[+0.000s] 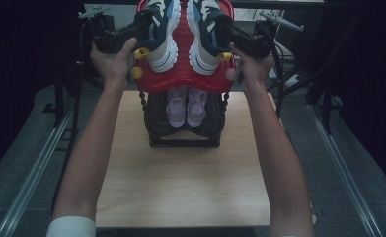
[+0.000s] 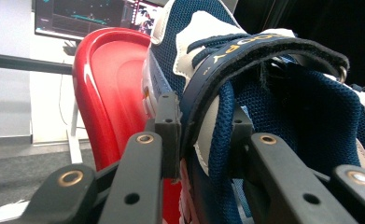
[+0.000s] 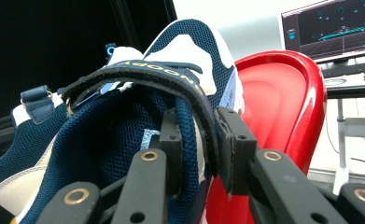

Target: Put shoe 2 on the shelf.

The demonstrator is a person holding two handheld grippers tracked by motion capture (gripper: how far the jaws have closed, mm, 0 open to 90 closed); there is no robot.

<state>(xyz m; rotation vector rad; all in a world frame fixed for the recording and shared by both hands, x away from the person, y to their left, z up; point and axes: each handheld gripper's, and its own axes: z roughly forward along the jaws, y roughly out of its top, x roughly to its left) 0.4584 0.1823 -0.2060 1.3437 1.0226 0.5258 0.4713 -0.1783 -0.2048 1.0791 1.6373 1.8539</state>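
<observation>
Near the bottom of the high view, two forearms rise toward the top of the frame, where the left gripper (image 1: pixel 131 30) and the right gripper (image 1: pixel 228 29) each hold one blue-and-white sneaker over a red tray (image 1: pixel 180 81). In the left gripper view, lower centre, the jaws are clamped on the side wall and strap of the left sneaker (image 2: pixel 273 98); in the right gripper view, lower centre, the jaws are likewise clamped on the collar and strap of the right sneaker (image 3: pixel 124 135). Each shoe is judged light and soft: the mesh upper yields under the pads, while the thick white sole stays stiff and carries most of the weight, so the shoe may swing heel-down if gripped loosely. The padded collar beside the strap offers the firmest hold; the strap alone could peel open. Farther off, in the centre of the high view, a pair of lilac shoes (image 1: pixel 186 106) sits in a dark rack (image 1: pixel 153 121) on the wooden table (image 1: pixel 180 182).
</observation>
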